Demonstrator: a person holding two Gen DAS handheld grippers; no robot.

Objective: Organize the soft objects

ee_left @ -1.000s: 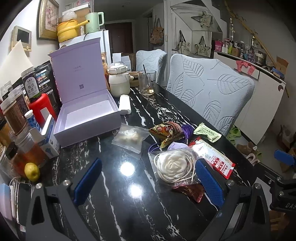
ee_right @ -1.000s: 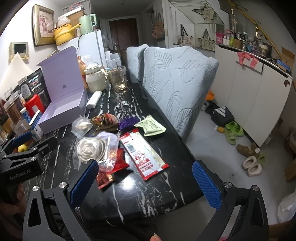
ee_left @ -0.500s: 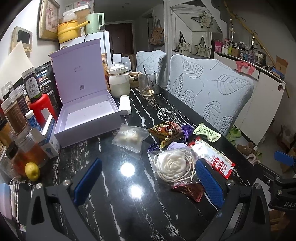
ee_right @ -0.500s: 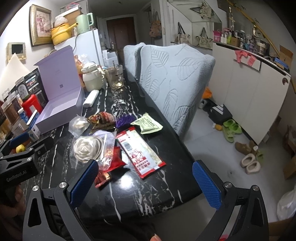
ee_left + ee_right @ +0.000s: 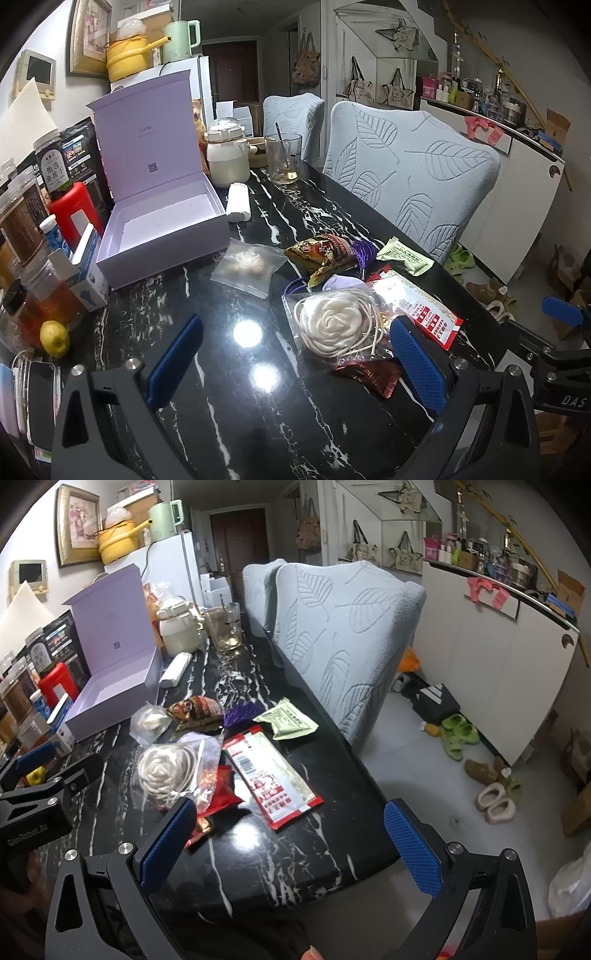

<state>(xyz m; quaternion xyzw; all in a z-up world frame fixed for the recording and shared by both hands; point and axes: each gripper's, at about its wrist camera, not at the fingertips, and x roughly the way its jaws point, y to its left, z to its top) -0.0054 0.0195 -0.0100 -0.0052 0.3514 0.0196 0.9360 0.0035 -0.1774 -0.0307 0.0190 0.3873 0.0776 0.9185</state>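
Note:
Soft packets lie on the black marble table (image 5: 229,424): a clear bag with a white rose (image 5: 332,323) (image 5: 166,771), a small clear bag (image 5: 247,266), a brown snack pack (image 5: 325,251), a red-white sachet (image 5: 424,314) (image 5: 273,779), a green sachet (image 5: 404,254) (image 5: 290,720). An open lilac box (image 5: 166,221) (image 5: 114,686) stands at the left. My left gripper (image 5: 295,358) is open, low over the table just before the rose bag. My right gripper (image 5: 288,842) is open above the table's near right edge.
Jars, a red bottle (image 5: 74,210) and a lemon (image 5: 54,338) crowd the left edge. A white jar (image 5: 227,155), a glass (image 5: 282,158) and a white roll (image 5: 238,203) stand behind. Two leaf-pattern chairs (image 5: 406,177) line the right side. Shoes lie on the floor (image 5: 458,731).
The right gripper has drifted slightly forward and left over the table. The left gripper has barely moved. Both stay open.

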